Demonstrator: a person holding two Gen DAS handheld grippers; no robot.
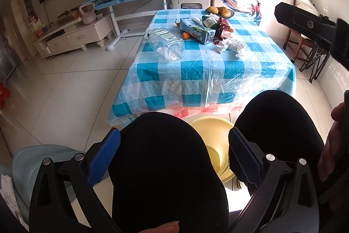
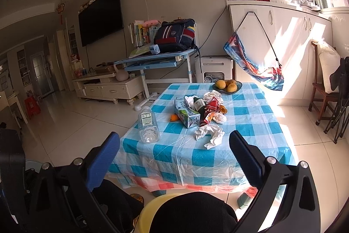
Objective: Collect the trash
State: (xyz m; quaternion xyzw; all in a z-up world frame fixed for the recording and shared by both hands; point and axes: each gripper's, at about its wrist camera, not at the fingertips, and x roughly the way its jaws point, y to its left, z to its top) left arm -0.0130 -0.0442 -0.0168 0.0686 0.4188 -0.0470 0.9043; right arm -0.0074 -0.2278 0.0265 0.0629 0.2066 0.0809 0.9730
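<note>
Trash lies on the blue-check table [image 2: 218, 156]: a clear plastic bottle [image 2: 148, 126] on its side, a milk carton [image 2: 187, 116], crumpled white tissue [image 2: 209, 134], a red wrapper [image 2: 210, 109], a dark green bottle [image 2: 199, 105] and orange peel [image 2: 173, 117]. The left wrist view shows the same bottle [image 1: 165, 45], carton [image 1: 197, 31] and tissue [image 1: 229, 45]. A yellow bin [image 1: 216, 145] stands on the floor between the person's knees. My left gripper [image 1: 174, 156] is open, low over one knee. My right gripper [image 2: 174, 158] is open, short of the table's near edge, holding nothing.
A bowl of fruit [image 2: 228, 85] sits at the table's far edge. Behind the table are a blue desk [image 2: 157, 59] with a backpack, a white appliance [image 2: 214, 68] and a TV cabinet [image 2: 109, 86]. A wooden chair [image 2: 320, 93] stands at the right.
</note>
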